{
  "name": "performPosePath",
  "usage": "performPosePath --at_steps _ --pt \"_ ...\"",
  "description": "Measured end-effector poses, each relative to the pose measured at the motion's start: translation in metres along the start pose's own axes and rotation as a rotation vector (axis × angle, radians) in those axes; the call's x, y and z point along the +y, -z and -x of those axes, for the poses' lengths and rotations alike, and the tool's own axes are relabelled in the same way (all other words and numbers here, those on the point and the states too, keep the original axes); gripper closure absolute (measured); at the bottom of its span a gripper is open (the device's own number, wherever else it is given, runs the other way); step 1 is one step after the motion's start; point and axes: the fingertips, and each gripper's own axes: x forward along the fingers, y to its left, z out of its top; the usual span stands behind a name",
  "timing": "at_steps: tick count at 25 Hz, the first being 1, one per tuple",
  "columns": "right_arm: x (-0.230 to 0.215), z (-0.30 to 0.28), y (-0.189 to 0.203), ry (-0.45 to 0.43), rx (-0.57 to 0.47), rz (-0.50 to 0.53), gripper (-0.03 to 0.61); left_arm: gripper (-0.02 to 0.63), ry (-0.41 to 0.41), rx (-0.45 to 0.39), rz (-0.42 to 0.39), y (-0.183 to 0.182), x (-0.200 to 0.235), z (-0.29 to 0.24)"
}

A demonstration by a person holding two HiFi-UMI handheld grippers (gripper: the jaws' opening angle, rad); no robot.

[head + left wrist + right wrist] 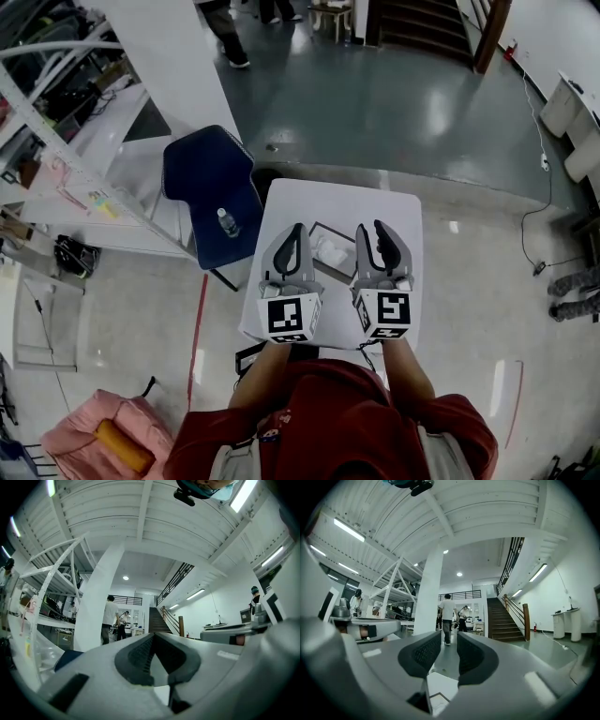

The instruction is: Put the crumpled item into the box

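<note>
Crumpled item, white, lying apparently inside the dark rim of a shallow box; too small to be certain of full containment. Box resting near the middle of a small white table, slightly turned against the table's edges. One corner of that rim also visible low in the right gripper view.

Left gripper held over the table just left of the box, pointing forward. Jaws closed tip to tip in the left gripper view, nothing caught between them, only a curved gap behind the meeting tips.

Right gripper held just right of the box, level with the other. Jaws a little apart in the right gripper view, nothing between them, open floor showing through the gap.

Neither gripper touching the crumpled item.

Left of the table, a dark blue chair with a small bottle lying on its seat. Farther off, a white pillar, two people standing, and a staircase rising at the right.
</note>
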Motion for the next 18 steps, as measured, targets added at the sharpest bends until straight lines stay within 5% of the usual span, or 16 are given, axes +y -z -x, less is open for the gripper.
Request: performPosePath --at_steps 18 --pt "0.012 -0.005 -0.002 -0.070 0.007 0.031 0.566 0.611 0.009 -0.008 -0.004 -0.006 0.000 -0.003"
